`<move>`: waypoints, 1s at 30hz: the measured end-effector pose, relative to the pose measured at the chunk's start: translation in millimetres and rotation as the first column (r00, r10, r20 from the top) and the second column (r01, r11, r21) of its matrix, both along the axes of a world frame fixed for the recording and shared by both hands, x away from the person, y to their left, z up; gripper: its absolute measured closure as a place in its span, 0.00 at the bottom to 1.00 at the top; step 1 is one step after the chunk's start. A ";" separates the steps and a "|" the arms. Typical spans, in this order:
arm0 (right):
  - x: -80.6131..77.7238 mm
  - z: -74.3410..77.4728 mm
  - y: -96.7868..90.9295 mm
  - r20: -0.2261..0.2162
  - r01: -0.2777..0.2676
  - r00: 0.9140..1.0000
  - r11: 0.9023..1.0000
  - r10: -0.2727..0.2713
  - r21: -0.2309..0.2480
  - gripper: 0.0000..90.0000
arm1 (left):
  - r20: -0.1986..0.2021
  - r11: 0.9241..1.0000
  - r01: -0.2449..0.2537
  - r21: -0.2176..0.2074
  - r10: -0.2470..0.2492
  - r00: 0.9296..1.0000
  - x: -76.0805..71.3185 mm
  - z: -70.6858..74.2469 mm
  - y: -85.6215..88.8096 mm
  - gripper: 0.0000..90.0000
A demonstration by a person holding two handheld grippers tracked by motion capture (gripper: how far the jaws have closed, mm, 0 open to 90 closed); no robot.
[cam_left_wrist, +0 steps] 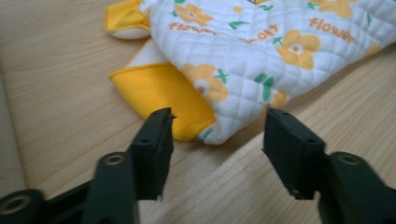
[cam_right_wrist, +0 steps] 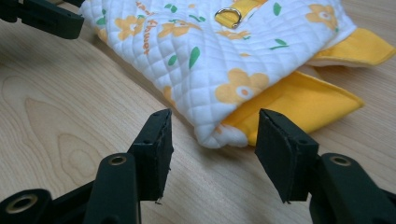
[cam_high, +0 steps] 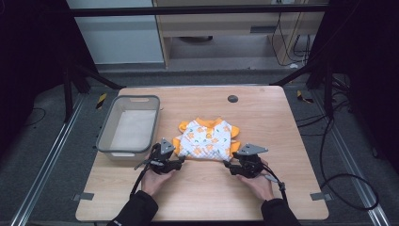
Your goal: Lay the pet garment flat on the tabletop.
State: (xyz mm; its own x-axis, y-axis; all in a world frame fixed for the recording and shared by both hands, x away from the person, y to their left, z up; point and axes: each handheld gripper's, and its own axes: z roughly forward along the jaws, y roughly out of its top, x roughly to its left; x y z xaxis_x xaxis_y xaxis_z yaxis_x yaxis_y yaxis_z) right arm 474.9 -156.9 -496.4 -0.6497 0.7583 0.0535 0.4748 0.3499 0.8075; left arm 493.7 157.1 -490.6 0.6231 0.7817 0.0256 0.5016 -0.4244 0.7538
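A small quilted white garment (cam_high: 207,137) with orange flowers and orange trim lies flat in the middle of the wooden table (cam_high: 263,113). My left gripper (cam_high: 175,160) sits at its near left corner, open, its jaws framing that corner (cam_left_wrist: 210,133) without touching it. My right gripper (cam_high: 229,165) is open at the near right corner (cam_right_wrist: 224,135), whose white tip lies between the jaws. A metal ring (cam_right_wrist: 228,16) sits on an orange strap further up the garment. The left gripper's jaw (cam_right_wrist: 44,16) shows at the top left of the right gripper view.
A grey plastic basket (cam_high: 104,134) with a white cloth inside stands on the left side of the table, close to my left gripper. A small dark round cap (cam_high: 232,98) sits near the far edge. Bare wood lies in front of and to the right of the garment.
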 end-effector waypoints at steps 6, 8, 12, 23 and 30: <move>6.9 -7.7 5.2 -0.006 -0.001 1.000 0.999 0.001 -0.038 0.60 | -0.022 1.000 -0.003 0.029 0.004 1.000 3.1 -6.2 -3.5 0.66; 8.1 -7.4 4.7 -0.009 0.012 1.000 0.999 -0.012 -0.037 0.66 | -0.018 1.000 -0.013 0.023 0.013 1.000 3.7 -6.2 -3.6 0.72; 10.6 -7.5 5.6 0.001 0.016 1.000 0.998 -0.016 -0.057 0.74 | -0.039 1.000 -0.010 -0.001 0.010 0.999 5.2 -6.5 -4.0 0.91; 10.0 2.9 5.8 -0.024 0.013 1.000 1.000 -0.014 -0.024 0.99 | -0.061 0.999 -0.002 -0.037 0.000 0.998 3.1 -0.2 -3.8 0.99; 7.7 5.9 3.8 -0.012 0.005 1.000 1.000 -0.006 -0.030 1.00 | -0.059 0.999 0.019 -0.039 -0.021 0.998 0.0 4.2 -3.1 0.99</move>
